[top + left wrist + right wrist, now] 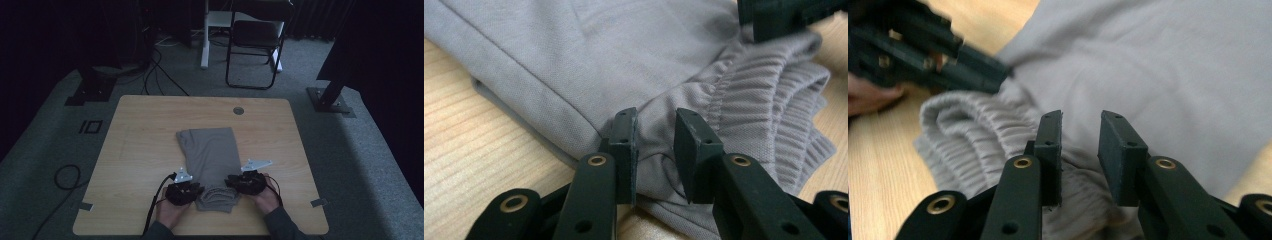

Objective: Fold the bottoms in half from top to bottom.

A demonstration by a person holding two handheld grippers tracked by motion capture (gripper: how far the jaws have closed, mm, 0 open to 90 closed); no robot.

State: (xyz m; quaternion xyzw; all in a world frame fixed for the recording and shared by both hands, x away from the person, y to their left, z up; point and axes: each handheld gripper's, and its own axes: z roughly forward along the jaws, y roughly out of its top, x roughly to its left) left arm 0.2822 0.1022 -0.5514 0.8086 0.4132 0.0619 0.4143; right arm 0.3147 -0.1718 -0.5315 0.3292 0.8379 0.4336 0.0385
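At the near edge of the wooden table [135, 130], the left gripper [655, 150] sits at the left side of the folded grey pants [212, 155], its jaws a little apart with a fold of cloth between them. The pants lie lengthwise in the table's middle, ribbed waistband [774, 110] nearest the person. The right gripper [1080, 150] meets the waistband's right side, jaws likewise slightly parted over the fabric.

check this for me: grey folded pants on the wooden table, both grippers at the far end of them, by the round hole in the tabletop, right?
Not quite. In the high view the left gripper and right gripper sit at the near end of the grey pants, at the ribbed waistband, close to the person. The round hole lies beyond the far end. The rest holds: folded, on the wooden table.
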